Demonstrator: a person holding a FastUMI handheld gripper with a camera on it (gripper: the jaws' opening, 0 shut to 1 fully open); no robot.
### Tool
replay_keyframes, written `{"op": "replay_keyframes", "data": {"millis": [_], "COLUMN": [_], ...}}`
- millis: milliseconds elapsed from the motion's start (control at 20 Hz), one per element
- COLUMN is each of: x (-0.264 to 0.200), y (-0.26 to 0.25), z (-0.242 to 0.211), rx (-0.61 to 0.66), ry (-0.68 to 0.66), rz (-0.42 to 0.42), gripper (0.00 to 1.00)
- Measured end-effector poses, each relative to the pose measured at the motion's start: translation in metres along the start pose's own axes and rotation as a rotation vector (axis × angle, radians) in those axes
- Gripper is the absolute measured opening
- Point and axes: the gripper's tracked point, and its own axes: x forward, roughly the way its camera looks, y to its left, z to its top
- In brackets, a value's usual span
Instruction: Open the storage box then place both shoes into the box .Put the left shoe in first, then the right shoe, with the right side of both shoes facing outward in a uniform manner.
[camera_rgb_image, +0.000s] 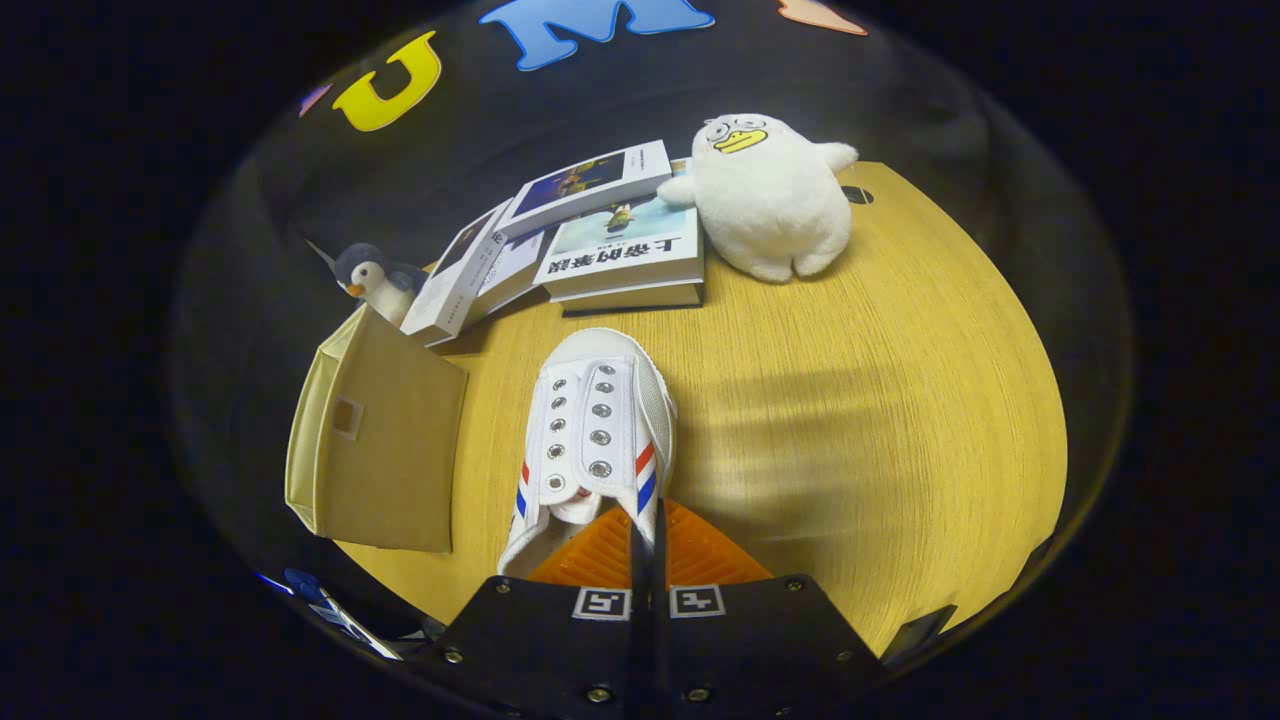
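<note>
Gripper (645, 525) clamped on the white sneaker's (598, 425) collar edge, toe pointing far. Tan storage box (385, 450) sits just left on the surface (850, 420).

Gripper (645, 540): ridged fingers (600, 555), black body plates, two square fiducial markers, silver screws along edges

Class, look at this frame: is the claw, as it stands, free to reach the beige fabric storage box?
Probably not directly. The claw is shut on the white canvas shoe with red and blue stripes, so its fingers are occupied. The beige fabric storage box stands just beside the shoe, nothing between.
</note>
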Motion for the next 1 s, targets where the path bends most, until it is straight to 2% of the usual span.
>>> {"op": "replay_keyframes", "data": {"millis": [350,700,1000], "x": [-0.043,-0.07,-0.077], "y": [0.045,0.109,0.179], "z": [0.039,0.063,0.074], "rx": [-0.031,-0.067,-0.148], "ry": [-0.06,-0.089,-0.088], "rz": [0.025,0.109,0.184], "gripper": [0.0,0.0,0.0]}}
